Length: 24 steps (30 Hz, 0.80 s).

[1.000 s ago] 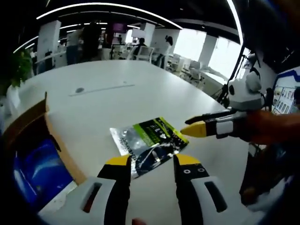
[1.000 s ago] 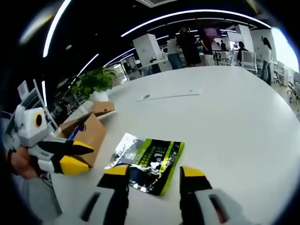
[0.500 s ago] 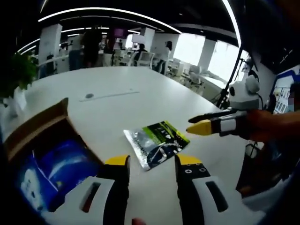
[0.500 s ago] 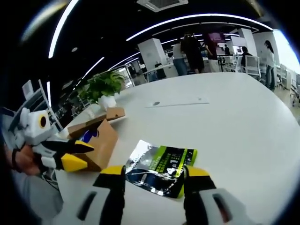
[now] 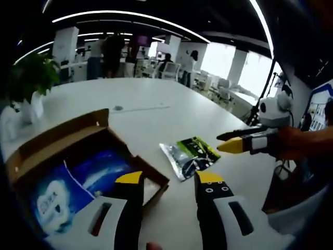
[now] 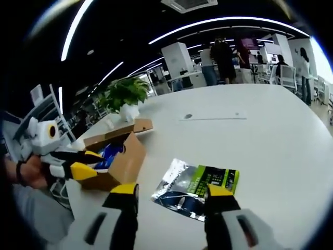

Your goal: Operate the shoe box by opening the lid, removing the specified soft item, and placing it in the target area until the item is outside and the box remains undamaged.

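1. The left gripper view looks across a large white table (image 5: 156, 117) in a bright open office. The left gripper (image 5: 169, 179) rises from the bottom of that view with its two yellow-tipped jaws spread apart and nothing between them.
2. The shoe box (image 5: 78, 156) sits on the near left part of the table, a brown cardboard box with its lid open. Its flap stands along the far left edge, and the inside is blue with white clouds printed on it.
3. The soft item, a flat foil packet (image 5: 191, 155) in silver, green and black, lies on the bare table just right of the box, outside it and not touching it.
4. The right gripper (image 5: 231, 143) comes in from the right of this view, held in a person's hand (image 5: 296, 143). Its yellow-tipped jaws point at the packet from a short way off and sit slightly apart (nothing is in them).
5. In the right gripper view the right gripper (image 6: 171, 190) rises from the bottom, jaws wide, with the foil packet (image 6: 197, 188) lying on the table just past the tips.
6. The shoe box (image 6: 115, 161) stands left of the packet here, and the left gripper (image 6: 86, 164) hovers at the box's near left side.
7. A potted plant (image 5: 28, 83) stands on the far left of the table. People stand far off at the back of the room.
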Available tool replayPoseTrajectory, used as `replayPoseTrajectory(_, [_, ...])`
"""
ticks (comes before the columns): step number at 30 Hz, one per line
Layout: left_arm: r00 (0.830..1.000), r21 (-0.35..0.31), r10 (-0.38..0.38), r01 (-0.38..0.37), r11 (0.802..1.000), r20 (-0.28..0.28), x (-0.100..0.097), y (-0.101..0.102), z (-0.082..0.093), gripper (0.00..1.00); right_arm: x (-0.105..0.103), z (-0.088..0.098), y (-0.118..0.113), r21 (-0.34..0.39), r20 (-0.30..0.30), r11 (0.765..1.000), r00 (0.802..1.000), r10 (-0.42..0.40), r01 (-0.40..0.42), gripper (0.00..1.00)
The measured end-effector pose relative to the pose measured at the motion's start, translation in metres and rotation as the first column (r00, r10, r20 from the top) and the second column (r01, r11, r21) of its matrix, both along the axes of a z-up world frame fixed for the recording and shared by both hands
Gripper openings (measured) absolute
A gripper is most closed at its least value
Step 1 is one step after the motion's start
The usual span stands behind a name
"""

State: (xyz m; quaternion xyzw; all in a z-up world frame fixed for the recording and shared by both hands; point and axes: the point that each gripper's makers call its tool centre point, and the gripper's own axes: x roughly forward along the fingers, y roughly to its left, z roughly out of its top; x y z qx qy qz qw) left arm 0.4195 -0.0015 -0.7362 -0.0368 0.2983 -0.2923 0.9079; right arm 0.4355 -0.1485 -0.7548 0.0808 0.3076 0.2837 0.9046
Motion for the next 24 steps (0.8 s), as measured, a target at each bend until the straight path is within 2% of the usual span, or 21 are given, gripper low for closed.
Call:
replayPoseTrajectory(9, [0.998,-0.001,0.053,-0.053,0.999,0.019,-0.004,0.036,0.012,0.38,-0.003,0.01,0.032,-0.001,0.018,0.998,0.998,0.056,-0.056,0.49])
replayPoseTrajectory(24, [0.987,-0.003,0.159,-0.159,0.987,0.03,-0.024,0.095,0.028,0.38,-0.008,0.021,0.086,-0.001,0.042,0.989,0.988,0.149,-0.149,0.5])
